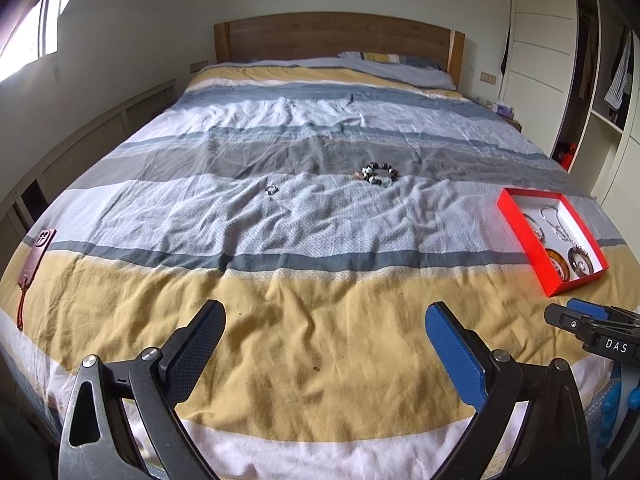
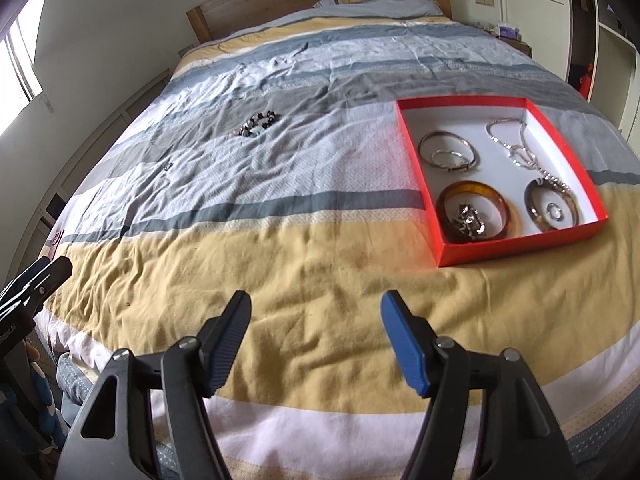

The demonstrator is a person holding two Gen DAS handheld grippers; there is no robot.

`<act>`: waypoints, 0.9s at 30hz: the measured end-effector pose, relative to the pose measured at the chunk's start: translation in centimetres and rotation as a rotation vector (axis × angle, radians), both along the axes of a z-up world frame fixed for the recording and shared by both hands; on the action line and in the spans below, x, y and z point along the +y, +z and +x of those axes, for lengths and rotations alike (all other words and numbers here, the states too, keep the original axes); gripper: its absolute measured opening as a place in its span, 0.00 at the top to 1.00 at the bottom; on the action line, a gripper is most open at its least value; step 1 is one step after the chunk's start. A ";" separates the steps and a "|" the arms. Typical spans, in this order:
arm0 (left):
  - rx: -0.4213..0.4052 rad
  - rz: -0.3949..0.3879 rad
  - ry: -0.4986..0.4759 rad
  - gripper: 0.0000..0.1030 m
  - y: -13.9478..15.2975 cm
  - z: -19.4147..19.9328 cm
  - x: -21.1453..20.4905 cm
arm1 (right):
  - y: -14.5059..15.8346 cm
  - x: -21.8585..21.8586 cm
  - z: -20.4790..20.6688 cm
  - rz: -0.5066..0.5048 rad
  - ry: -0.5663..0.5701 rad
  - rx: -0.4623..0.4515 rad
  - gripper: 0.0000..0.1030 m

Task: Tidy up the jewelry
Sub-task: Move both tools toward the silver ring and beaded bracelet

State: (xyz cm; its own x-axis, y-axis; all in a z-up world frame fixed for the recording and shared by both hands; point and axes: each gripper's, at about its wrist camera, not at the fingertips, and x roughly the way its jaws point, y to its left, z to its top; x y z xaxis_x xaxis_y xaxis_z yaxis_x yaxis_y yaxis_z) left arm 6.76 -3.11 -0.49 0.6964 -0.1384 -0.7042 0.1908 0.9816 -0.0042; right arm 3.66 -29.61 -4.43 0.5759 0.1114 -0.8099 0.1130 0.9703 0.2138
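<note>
White letters "DAS" are showing on a black block of the right tool (image 1: 590, 326), seen at the right edge of the left wrist view. In the right wrist view, a strip of white lettering is showing on the left tool (image 2: 24, 300) at the left edge, cut off by the frame and too blurred to read. Nothing else is reading as text on the bed (image 1: 320, 344) or the red box (image 2: 520, 254).

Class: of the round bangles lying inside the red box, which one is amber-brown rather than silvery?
The amber bangle in the red box's near-left corner, ringing a small dark metal piece; the other bangles are silvery metal.
</note>
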 end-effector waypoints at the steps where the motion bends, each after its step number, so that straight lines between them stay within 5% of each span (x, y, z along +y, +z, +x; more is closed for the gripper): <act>1: 0.010 0.003 0.002 0.04 -0.3 0.4 0.0 | -0.3 0.0 0.3 0.003 0.003 0.007 0.36; 14: 0.095 0.010 0.015 0.04 -3.3 8.2 0.9 | -2.1 1.8 6.5 0.001 0.101 0.045 0.36; 27: 0.123 -0.051 0.078 0.10 -6.7 22.5 4.6 | -3.0 5.9 20.9 -0.020 0.212 -0.005 0.36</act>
